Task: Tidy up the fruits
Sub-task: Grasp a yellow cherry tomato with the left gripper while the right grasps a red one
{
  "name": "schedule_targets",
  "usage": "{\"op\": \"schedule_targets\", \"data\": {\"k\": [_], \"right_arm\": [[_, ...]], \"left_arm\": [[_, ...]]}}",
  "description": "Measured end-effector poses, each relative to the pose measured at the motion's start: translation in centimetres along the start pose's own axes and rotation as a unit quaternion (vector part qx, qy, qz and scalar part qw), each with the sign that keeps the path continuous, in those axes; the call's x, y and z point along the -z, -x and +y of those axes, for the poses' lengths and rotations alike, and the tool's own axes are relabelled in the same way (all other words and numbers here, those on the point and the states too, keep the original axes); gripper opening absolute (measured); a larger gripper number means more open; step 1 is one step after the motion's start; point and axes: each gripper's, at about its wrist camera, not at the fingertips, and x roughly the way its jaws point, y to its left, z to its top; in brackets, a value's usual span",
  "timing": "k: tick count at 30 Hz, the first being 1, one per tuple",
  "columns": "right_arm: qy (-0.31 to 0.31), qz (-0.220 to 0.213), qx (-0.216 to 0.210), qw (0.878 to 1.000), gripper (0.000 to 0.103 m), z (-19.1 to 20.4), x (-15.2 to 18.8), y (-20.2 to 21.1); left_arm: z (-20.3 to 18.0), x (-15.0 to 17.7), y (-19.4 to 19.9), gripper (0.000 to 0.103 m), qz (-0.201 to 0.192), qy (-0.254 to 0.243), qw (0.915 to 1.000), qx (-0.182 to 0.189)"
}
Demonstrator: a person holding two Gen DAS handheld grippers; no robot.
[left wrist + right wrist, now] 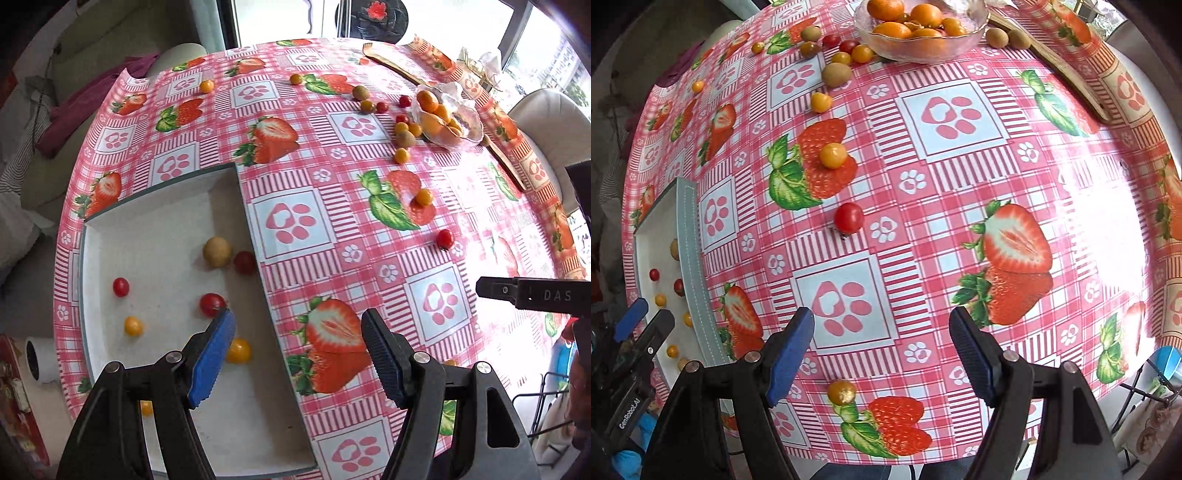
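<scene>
Strawberry-print cloth covers the counter [960, 192]; small fruits lie scattered, several inside the white tray [159, 229]. Left gripper [297, 354] and right gripper [881, 354] hang open, empty.

Round tabletop [369, 229] under pink strawberry-print cloth, bright window [280, 18] behind, cream chair [543, 122] at right, strong daylight glare
</scene>
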Motion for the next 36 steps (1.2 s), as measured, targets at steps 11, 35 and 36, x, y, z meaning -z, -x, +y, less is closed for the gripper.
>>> {"op": "schedule_targets", "data": {"k": [11,35,36], "right_arm": [[0.039,-0.008,-0.006,0.999,0.079,-0.6,-2.6,-0.4],[0.134,-0.011,0.026,0.991,0.053,4.7,-5.3,-3.8],[0.136,-0.012,0.031,0.990,0.051,4.9,-5.3,-3.9]], "left_arm": [[-8.6,4.6,-3.1,0.072,0.059,-0.020,0.9964,0.057],[-14.2,6.0,-6.8,0.072,0.078,-0.026,0.9966,0.010],[-14.2,6.0,-6.9,0.071,0.078,-0.026,0.9966,0.009]]}}
